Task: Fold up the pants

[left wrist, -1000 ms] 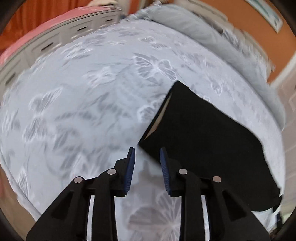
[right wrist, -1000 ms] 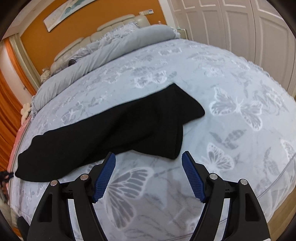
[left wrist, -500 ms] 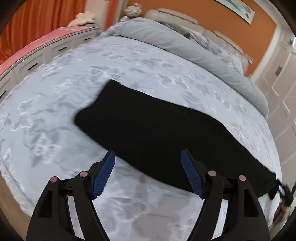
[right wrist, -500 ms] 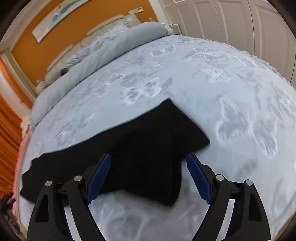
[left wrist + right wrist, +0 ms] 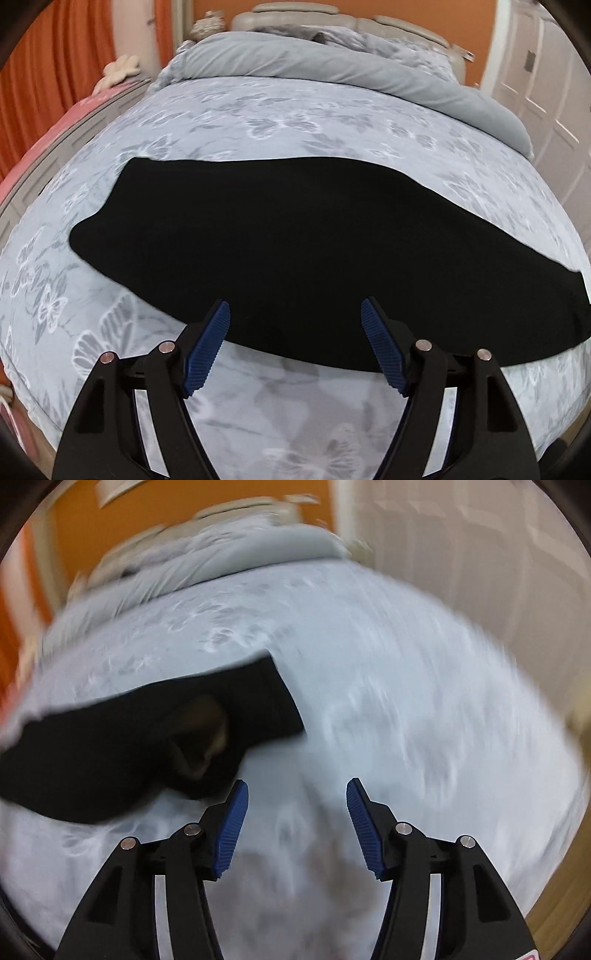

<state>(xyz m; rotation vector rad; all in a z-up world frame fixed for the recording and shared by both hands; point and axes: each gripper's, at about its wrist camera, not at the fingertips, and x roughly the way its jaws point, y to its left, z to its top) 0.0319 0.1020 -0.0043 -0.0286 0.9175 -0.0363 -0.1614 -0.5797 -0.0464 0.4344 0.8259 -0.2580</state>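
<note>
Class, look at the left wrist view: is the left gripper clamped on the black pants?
No. The left gripper hangs open above the black pants, its blue pads apart and gripping nothing.

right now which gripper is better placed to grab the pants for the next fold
Probably the left gripper: its open jaws already straddle the near edge of the black pants. The right gripper, jaws opening and empty, sits over bare bedspread beside them.

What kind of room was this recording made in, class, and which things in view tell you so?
Most likely a bedroom. A wide bed with a butterfly-print cover fills the view, a grey duvet is bunched before a padded headboard, and black pants lie across the cover.
</note>
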